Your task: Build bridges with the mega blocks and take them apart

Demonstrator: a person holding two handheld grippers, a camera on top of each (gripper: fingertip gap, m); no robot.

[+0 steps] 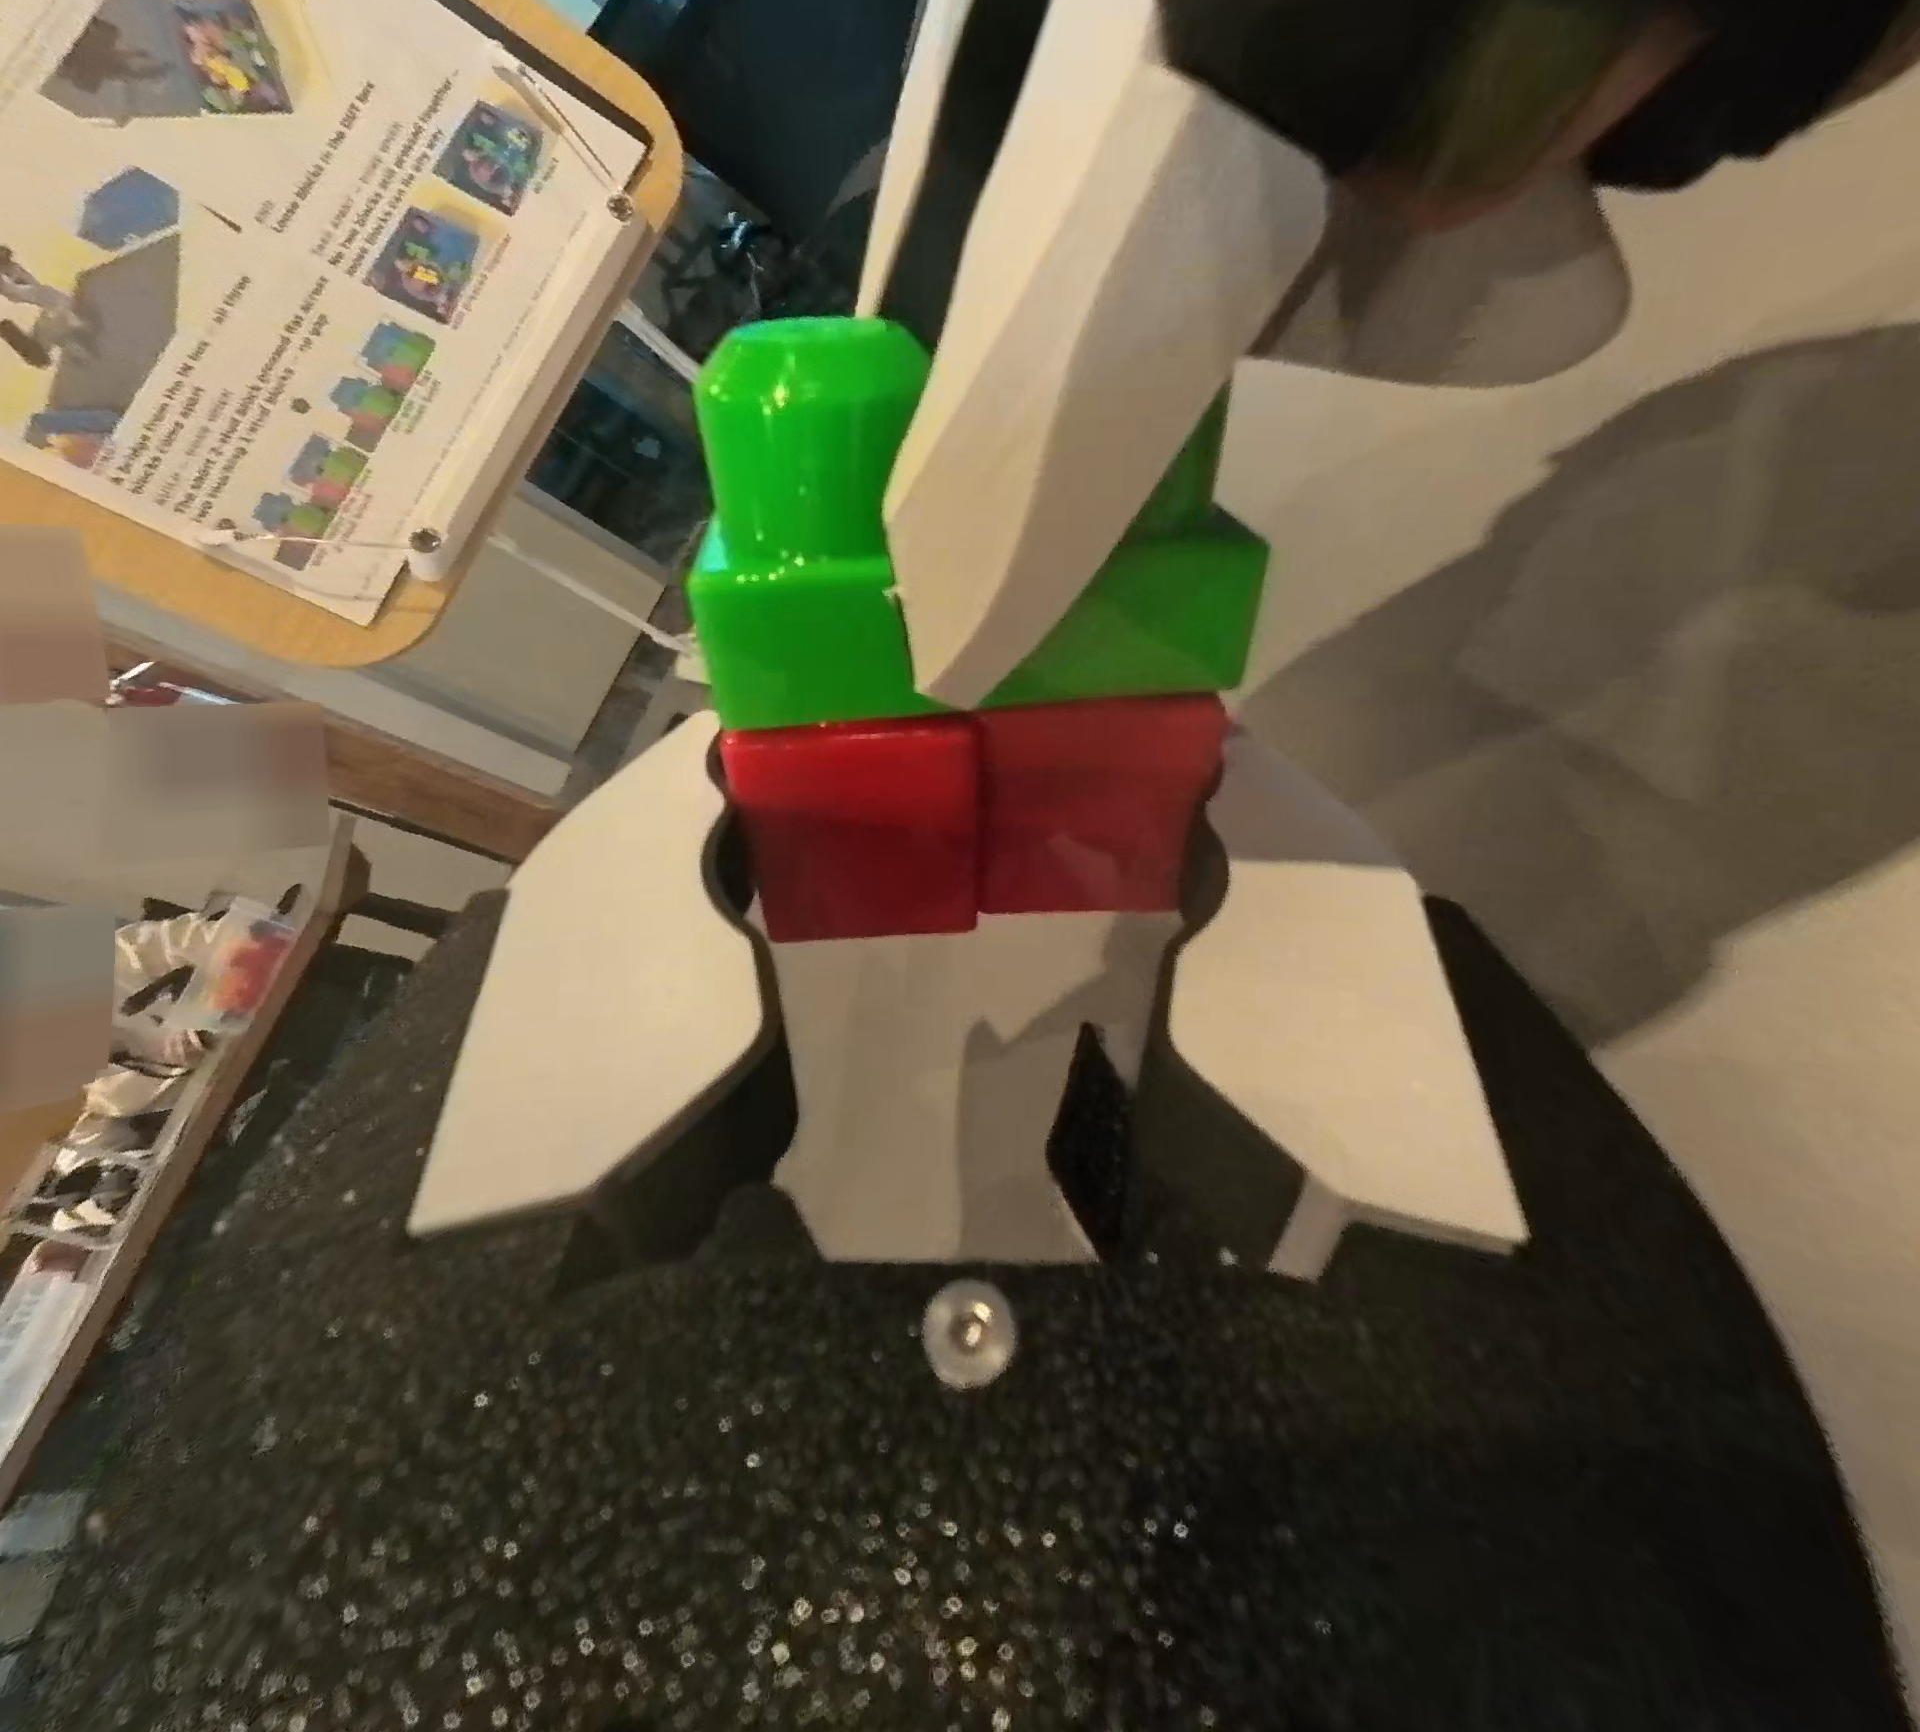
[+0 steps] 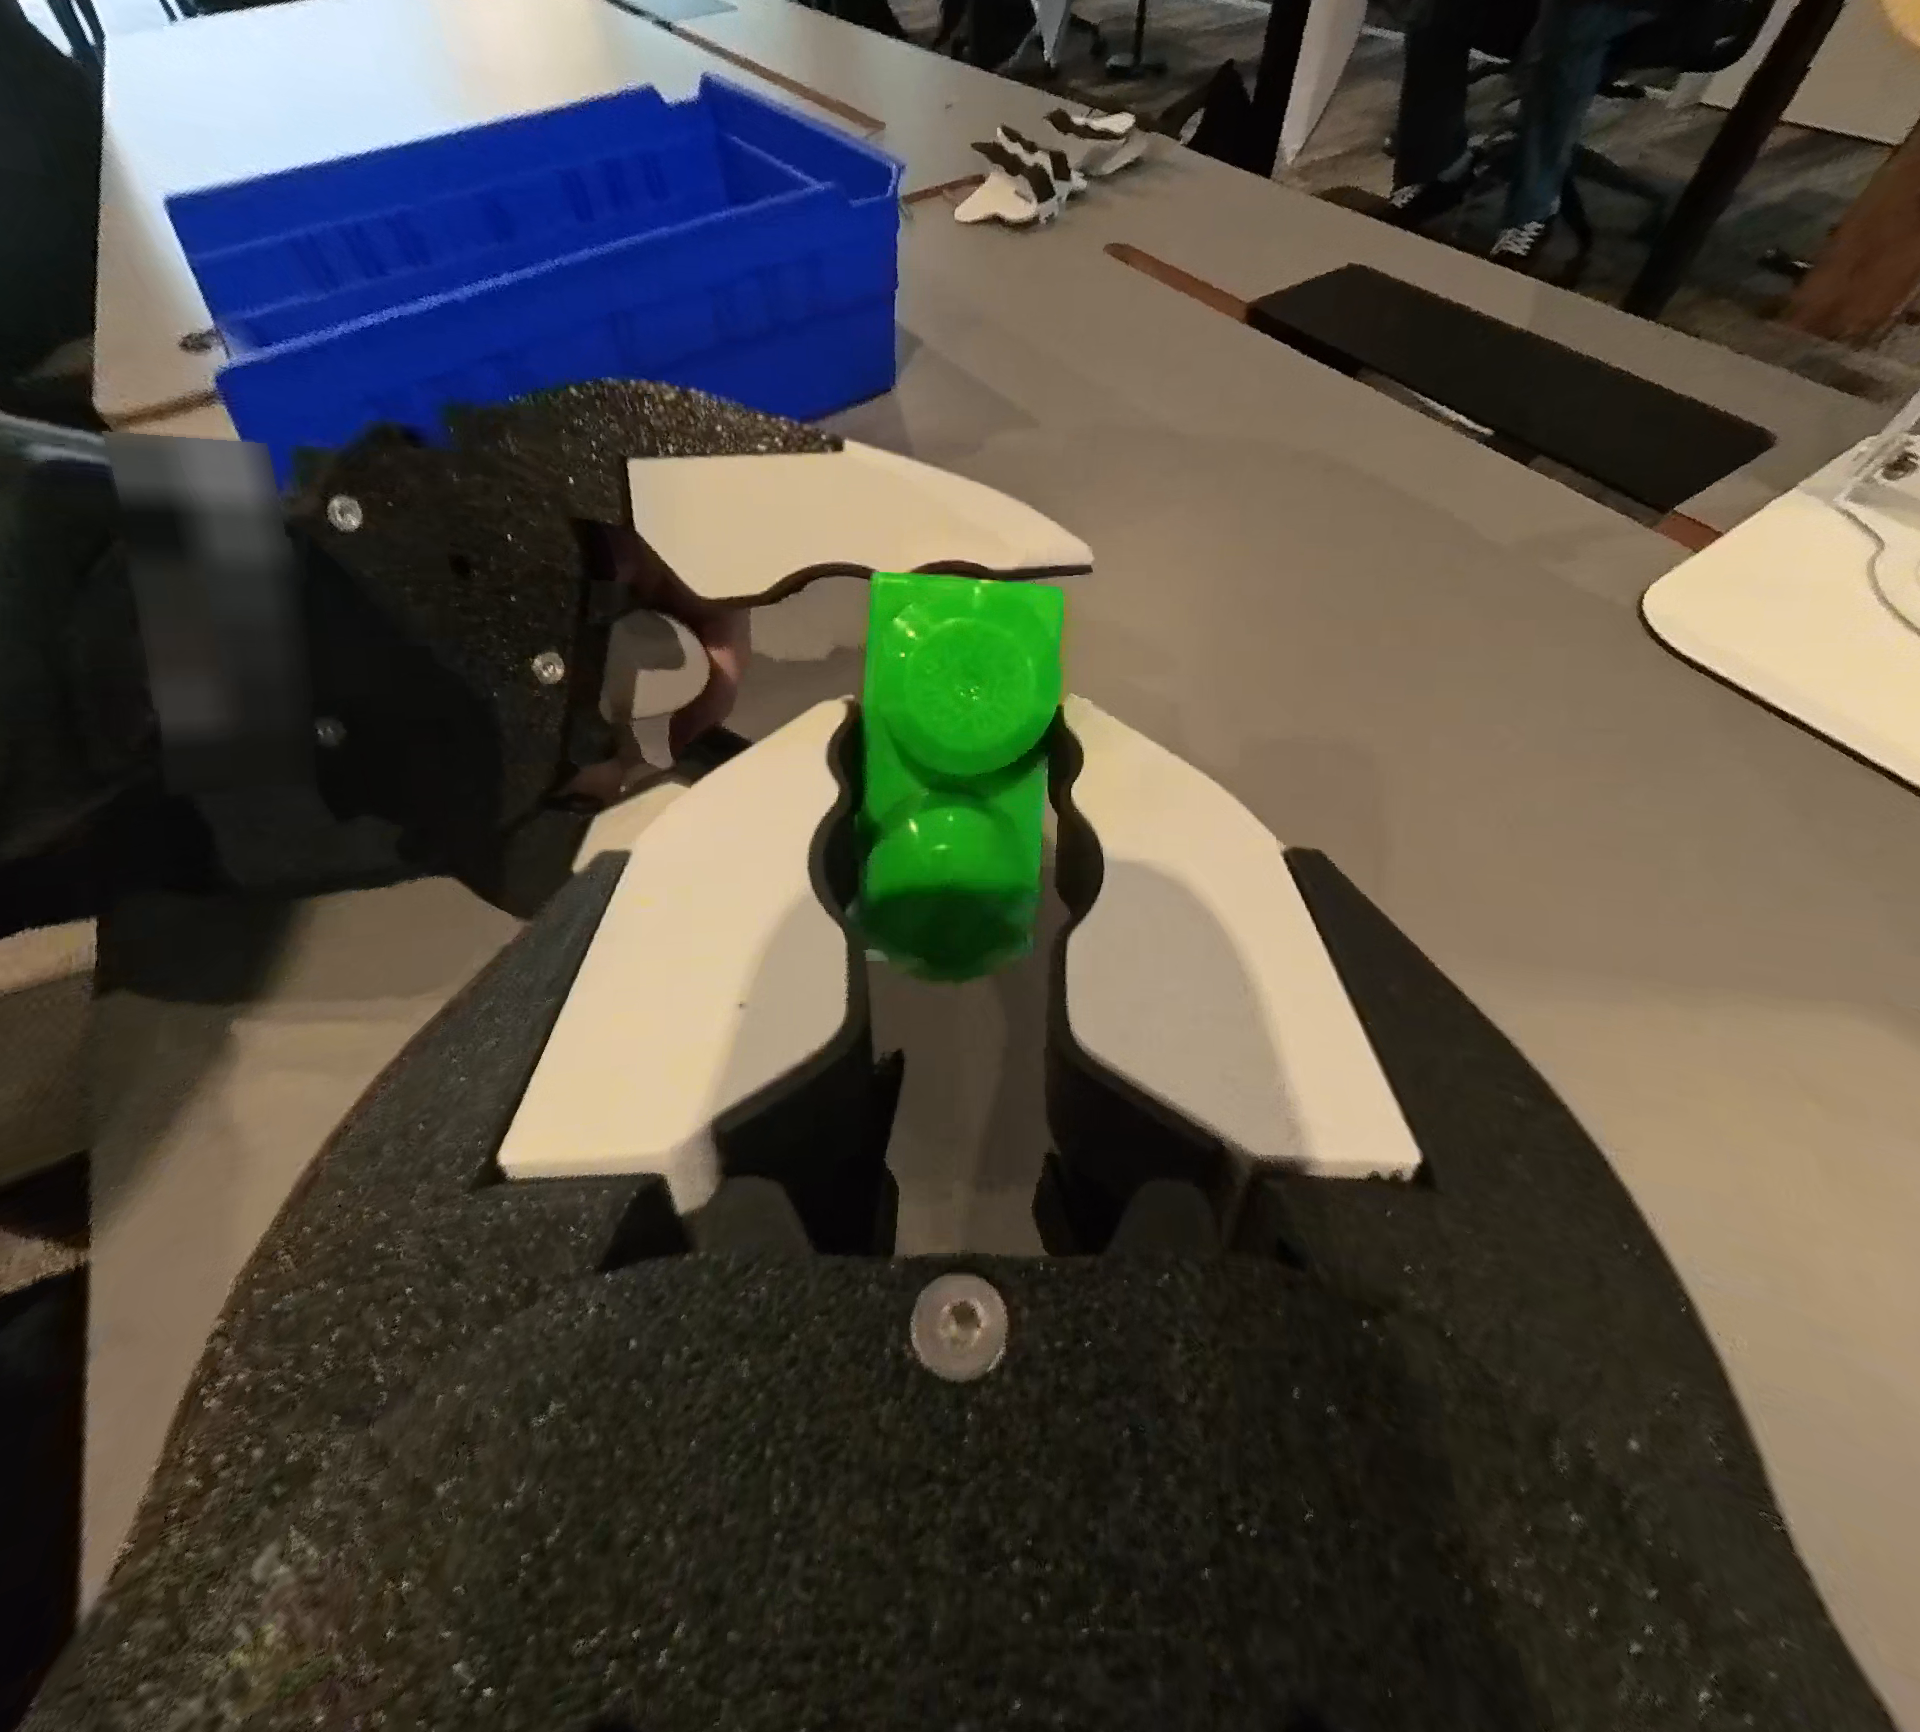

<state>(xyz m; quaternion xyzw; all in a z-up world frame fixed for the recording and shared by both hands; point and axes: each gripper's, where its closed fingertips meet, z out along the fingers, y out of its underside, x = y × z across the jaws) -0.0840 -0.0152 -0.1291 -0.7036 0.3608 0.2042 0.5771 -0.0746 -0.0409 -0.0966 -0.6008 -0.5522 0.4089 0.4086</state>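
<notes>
Two hand-held grippers meet mid-frame above the grey counter (image 2: 1247, 539). Left hand-held gripper (image 1: 971, 809) clamps two red blocks (image 1: 966, 825), set side by side. Right hand-held gripper (image 2: 951, 809) clamps a glossy green two-stud block (image 2: 961, 747) seated on the reds. Printed instruction sheet (image 1: 260, 228), upper left. Blue bin (image 2: 540, 259), upper left of the right wrist view.

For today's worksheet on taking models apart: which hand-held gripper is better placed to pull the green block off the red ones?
Right, probably. The right hand-held gripper grips the green block, while the left hand-held gripper clamps the red blocks beneath as anchor.
</notes>
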